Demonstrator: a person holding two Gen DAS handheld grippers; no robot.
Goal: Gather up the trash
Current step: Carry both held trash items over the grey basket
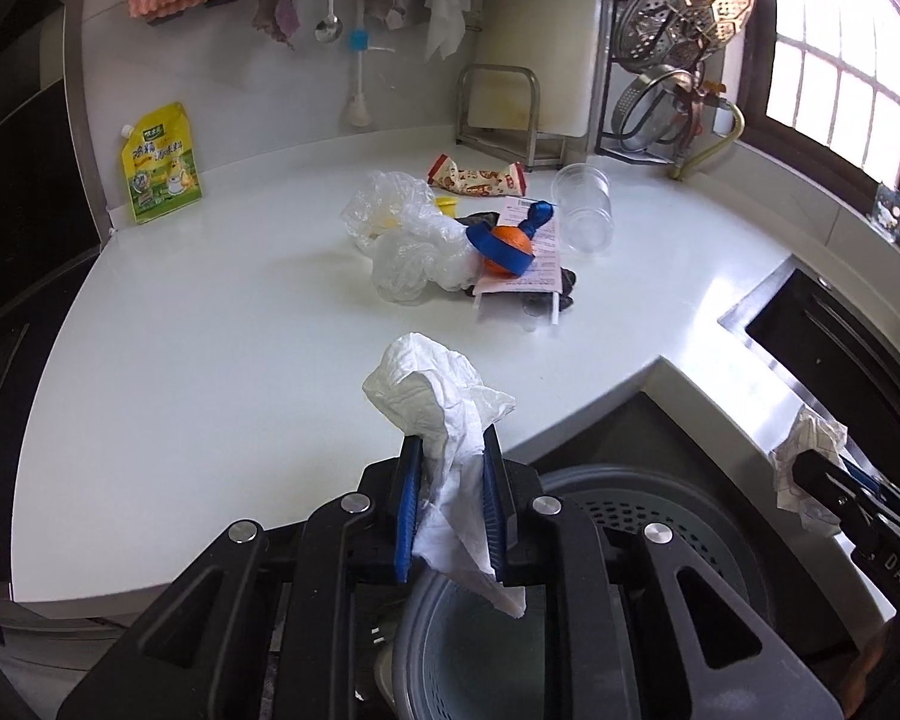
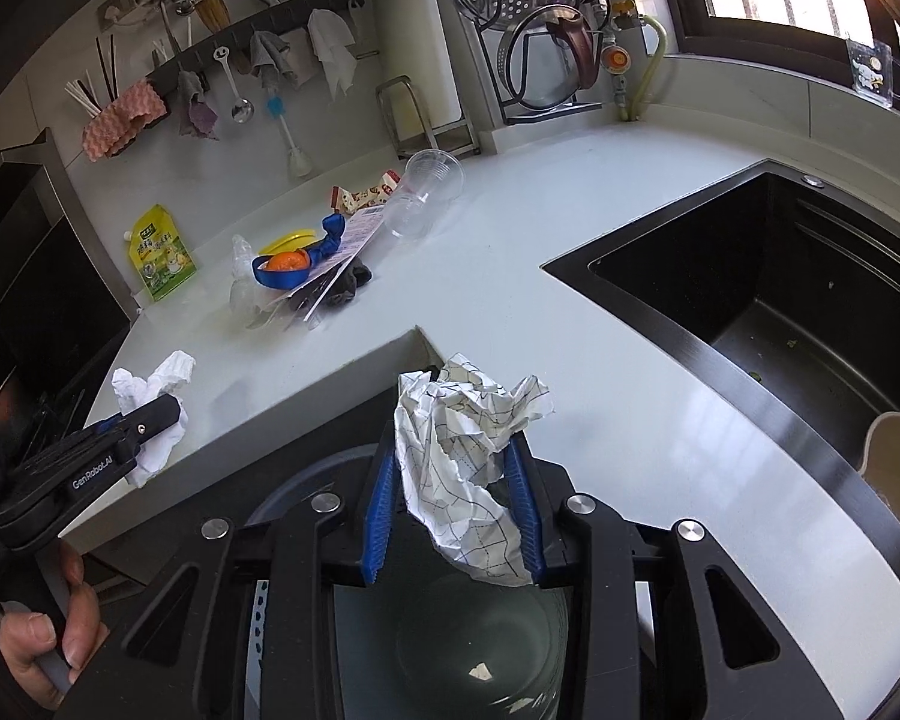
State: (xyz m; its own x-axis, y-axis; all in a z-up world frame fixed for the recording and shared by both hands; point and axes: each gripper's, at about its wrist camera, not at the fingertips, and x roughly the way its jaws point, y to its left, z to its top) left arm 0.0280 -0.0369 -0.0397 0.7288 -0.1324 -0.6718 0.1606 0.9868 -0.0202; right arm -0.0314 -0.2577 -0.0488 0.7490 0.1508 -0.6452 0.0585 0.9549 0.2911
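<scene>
My left gripper (image 1: 450, 450) is shut on a crumpled white tissue (image 1: 435, 390), held over the grey perforated bin (image 1: 660, 516) below the counter edge. My right gripper (image 2: 456, 450) is shut on a crumpled sheet of grid-lined paper (image 2: 468, 420), above the same bin (image 2: 306, 498). Each gripper shows in the other view: the right one (image 1: 810, 468), the left one (image 2: 150, 414). On the white counter lies a trash pile: clear plastic bag (image 1: 402, 234), snack wrapper (image 1: 480, 175), clear plastic cup (image 1: 585, 207), orange peel with blue ribbon (image 1: 504, 240), printed leaflet (image 1: 525, 264).
A yellow sauce pouch (image 1: 159, 165) leans on the back wall. A black sink (image 2: 768, 288) is set in the counter at the right. A metal rack with steamer and lids (image 2: 528, 24) stands at the back. Cloths and utensils hang on a wall rail (image 2: 258, 48).
</scene>
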